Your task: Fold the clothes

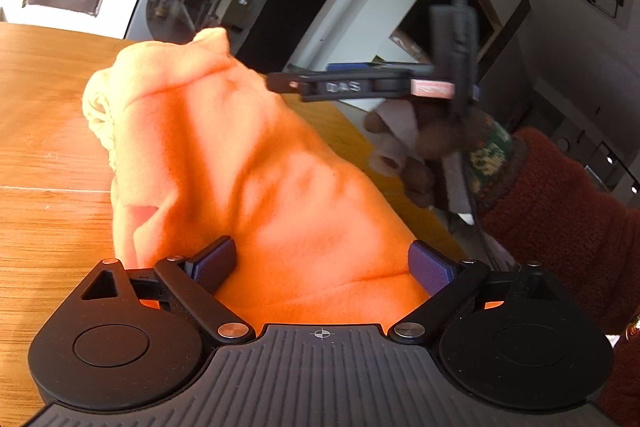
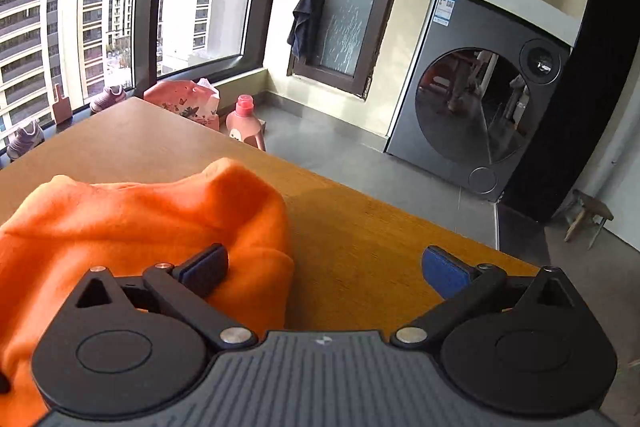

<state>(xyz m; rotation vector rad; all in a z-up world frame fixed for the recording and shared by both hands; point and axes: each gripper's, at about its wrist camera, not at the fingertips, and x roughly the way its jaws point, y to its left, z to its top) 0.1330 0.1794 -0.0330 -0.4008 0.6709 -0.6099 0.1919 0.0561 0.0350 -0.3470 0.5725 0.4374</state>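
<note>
The orange garment [image 2: 152,223] is soft, matt fleece cloth with a fuzzy nap, lying on a smooth wooden table [image 2: 360,247] with visible grain and a slight sheen, while the washing machine [image 2: 476,115] has a glossy glass door.

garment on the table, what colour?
Orange garment, with a cream lining showing at one end; clearest in the left wrist view.

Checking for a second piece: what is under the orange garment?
A cream fabric pokes out beneath the orange garment at its far edge, on the wooden table. How far it extends underneath is covered.
</note>
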